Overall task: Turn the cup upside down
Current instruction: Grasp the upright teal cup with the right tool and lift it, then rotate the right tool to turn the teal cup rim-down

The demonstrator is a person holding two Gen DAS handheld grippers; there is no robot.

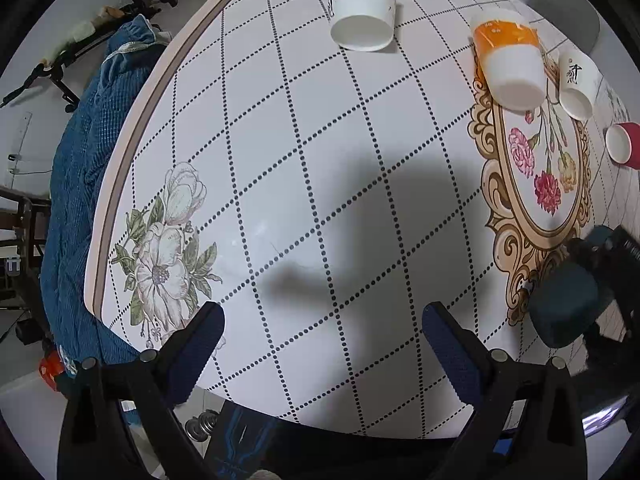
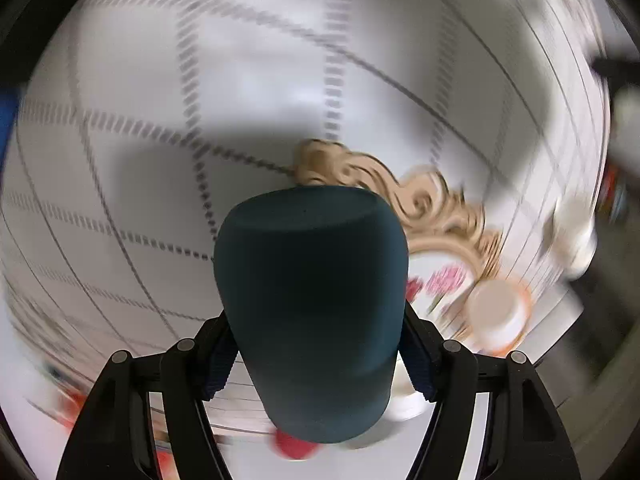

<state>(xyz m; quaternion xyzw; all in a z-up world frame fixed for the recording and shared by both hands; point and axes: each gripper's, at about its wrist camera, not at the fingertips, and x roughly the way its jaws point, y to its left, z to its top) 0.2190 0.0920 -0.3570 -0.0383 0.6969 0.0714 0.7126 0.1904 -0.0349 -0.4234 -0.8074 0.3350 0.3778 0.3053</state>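
My right gripper (image 2: 316, 344) is shut on a dark teal cup (image 2: 312, 304), held above the table with its closed base pointing away from the camera; the background is blurred by motion. The same cup (image 1: 564, 312) shows at the right edge of the left wrist view, with the right gripper behind it. My left gripper (image 1: 324, 344) is open and empty, hovering over the near edge of the tiled table (image 1: 304, 168).
Several cups stand upside down at the far side: a white tub (image 1: 362, 4), an orange and white cup (image 1: 510, 62), a small white cup (image 1: 576, 82) and a red cup (image 1: 624, 144). A blue cushioned chair (image 1: 88, 184) stands left of the table.
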